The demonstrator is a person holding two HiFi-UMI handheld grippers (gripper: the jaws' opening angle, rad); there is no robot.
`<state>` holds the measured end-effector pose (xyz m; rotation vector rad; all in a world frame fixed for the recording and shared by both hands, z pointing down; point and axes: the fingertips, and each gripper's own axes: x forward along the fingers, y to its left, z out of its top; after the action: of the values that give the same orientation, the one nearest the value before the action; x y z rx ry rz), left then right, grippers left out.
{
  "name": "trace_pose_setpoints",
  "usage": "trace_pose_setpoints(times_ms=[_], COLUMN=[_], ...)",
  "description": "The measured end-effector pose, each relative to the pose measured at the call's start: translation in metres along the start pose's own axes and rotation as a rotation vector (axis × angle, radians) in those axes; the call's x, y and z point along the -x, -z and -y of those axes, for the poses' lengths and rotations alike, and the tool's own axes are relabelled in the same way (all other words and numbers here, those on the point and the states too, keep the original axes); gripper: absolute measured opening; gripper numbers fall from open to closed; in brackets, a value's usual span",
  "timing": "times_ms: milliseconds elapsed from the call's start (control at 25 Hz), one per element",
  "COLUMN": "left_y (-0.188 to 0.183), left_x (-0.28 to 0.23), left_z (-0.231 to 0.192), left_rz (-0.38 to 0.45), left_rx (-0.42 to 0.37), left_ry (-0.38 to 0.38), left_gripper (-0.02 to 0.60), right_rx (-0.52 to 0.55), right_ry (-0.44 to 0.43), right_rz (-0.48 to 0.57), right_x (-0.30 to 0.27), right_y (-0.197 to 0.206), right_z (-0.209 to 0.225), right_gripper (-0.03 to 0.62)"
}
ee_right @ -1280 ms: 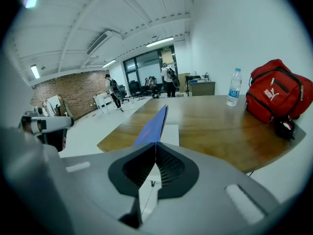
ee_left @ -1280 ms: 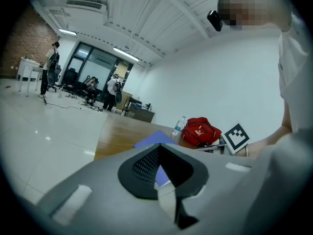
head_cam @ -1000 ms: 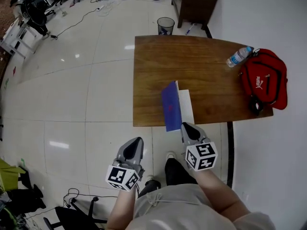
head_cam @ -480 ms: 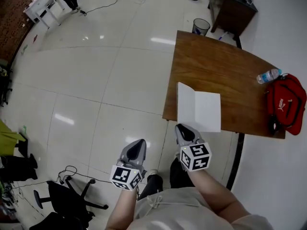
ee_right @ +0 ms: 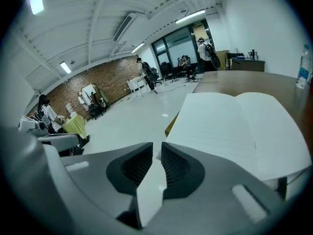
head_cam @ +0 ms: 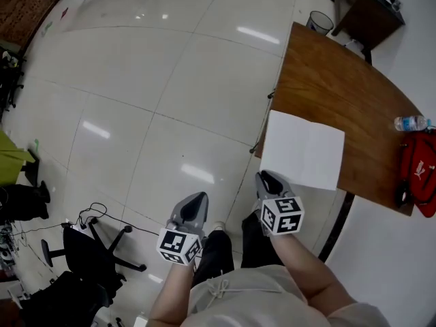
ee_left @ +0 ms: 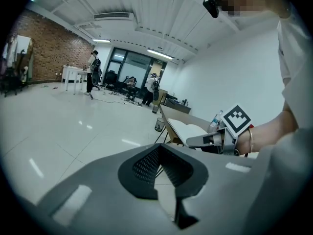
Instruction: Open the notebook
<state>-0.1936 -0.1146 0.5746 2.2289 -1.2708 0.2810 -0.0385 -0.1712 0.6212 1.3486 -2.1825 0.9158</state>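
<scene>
The notebook (head_cam: 303, 150) lies open and flat, white pages up, at the near left corner of the brown surface (head_cam: 340, 80). Its left page reaches the surface's left edge, and in the right gripper view the near left corner of the page hangs a little past that edge. Its near edge runs close along the surface's near edge. The right gripper (head_cam: 267, 178) sits at about 7 o'clock of the notebook, off the surface, with its tips just at that near left corner. Whether they touch the paper cannot be told. Its fingers (ee_right: 178, 166) stand a narrow slit apart with nothing clamped between them. The left gripper (head_cam: 196, 199) hangs at 9 o'clock of the right one, well apart from the surface and over the tiled floor (head_cam: 170, 94). Its fingers (ee_left: 145, 164) meet at the tips and hold nothing. At 3 o'clock of the notebook, well apart from it, a water bottle (head_cam: 410, 122) lies near the surface's right edge. A red bag (head_cam: 428, 176) sits at about 4 o'clock at the far right corner. The bare wood from 12 to 2 o'clock of the notebook is open. The floor from 8 to 11 o'clock is wide and free, apart from an office chair (head_cam: 92, 254) at 8 o'clock.
</scene>
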Motion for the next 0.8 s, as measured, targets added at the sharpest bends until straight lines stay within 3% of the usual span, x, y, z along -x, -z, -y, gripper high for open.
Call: trace_pose_setpoints(times_ms=[160, 320, 600, 800], left_y=[-0.001, -0.024, -0.08, -0.098], left_x=[0.002, -0.002, -0.005, -0.003], left_z=[-0.004, 0.009, 0.07, 0.118], left_rz=[-0.002, 0.029, 0.109, 0.126], left_rx=[0.0, -0.041, -0.16, -0.233], left_ry=[0.01, 0.069, 0.225, 0.336], left_gripper=[-0.006, -0.006, -0.006, -0.006], right_rx=[0.01, 0.054, 0.077, 0.075], right_ry=[0.016, 0.068, 0.207, 0.257], right_rz=[0.021, 0.099, 0.281, 0.362], right_x=[0.003, 0.028, 0.123, 0.183], right_y=[-0.01, -0.033, -0.064, -0.063], right_z=[-0.002, 0.001, 0.023, 0.035], right_gripper=[0.046, 0.031, 0.005, 0.006])
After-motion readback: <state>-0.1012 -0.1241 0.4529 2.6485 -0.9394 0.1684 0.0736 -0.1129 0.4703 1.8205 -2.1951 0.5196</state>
